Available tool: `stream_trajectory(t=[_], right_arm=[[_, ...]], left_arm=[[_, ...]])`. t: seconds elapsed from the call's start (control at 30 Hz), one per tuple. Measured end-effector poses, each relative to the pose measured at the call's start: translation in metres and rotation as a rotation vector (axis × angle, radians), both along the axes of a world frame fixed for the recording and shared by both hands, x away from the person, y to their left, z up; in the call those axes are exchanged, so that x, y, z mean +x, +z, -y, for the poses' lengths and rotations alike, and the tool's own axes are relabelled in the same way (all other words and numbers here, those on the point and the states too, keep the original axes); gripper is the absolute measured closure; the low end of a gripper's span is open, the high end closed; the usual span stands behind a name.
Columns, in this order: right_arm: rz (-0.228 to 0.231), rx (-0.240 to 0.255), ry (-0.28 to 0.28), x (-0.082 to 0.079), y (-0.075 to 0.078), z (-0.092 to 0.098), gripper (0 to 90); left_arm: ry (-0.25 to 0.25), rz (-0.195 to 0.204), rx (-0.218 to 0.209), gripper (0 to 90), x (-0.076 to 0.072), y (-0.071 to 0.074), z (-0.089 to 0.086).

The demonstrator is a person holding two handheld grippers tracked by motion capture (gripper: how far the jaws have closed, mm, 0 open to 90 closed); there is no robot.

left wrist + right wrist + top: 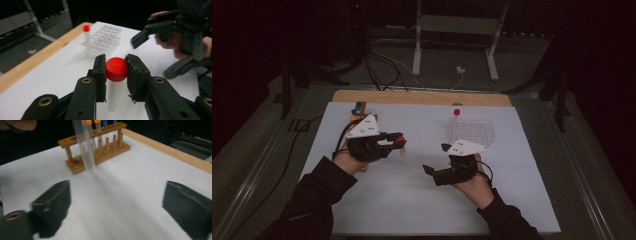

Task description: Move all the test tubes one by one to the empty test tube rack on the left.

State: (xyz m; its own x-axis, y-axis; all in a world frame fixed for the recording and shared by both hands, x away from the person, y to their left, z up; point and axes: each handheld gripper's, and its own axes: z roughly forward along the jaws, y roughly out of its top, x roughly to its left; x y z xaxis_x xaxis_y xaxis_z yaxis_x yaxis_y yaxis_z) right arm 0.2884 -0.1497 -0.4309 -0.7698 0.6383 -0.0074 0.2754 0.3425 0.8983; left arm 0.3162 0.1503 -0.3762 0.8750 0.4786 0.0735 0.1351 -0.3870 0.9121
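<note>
Fingers, left gripper (116, 75): pads (100, 75) clamped on the red cap (116, 68) of a clear tube (114, 93). Tube hangs upright, clear of the white mat (412, 195), probably gripped by the cap so the body stays free to go into a hole.

Fingers, right gripper (437, 159): spread wide, nothing between them; likely just released, hand resting low on the mat.

Wooden rack (96, 147): far left on the mat, several capped tubes standing in it, apparently the source.

Clear rack (471, 131): far right, one red-capped tube (456, 116) upright at its corner, apparently the destination, near the right gripper.
</note>
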Motion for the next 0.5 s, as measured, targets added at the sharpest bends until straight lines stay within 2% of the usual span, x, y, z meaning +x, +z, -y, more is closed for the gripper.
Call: stream_trajectory(t=[0.13,0.2,0.27,0.5], right_arm=[[-0.006,0.025,-0.004,0.001,0.002,0.003,0.0],[0.001,0.01,-0.01,0.001,0.001,0.004,0.0],[-0.006,0.024,-0.001,0.001,0.001,0.005,0.0],[0.007,0.023,0.006,0.0,0.002,0.005,0.0]], left_arm=[[0.075,0.007,-0.006,71.9,0.0,0.006,-0.026],[0.114,0.012,-0.009,71.9,0.001,0.009,-0.039],[0.145,0.014,-0.009,71.9,0.002,0.011,-0.05],[0.269,0.027,0.004,71.9,0.009,0.014,-0.085]])
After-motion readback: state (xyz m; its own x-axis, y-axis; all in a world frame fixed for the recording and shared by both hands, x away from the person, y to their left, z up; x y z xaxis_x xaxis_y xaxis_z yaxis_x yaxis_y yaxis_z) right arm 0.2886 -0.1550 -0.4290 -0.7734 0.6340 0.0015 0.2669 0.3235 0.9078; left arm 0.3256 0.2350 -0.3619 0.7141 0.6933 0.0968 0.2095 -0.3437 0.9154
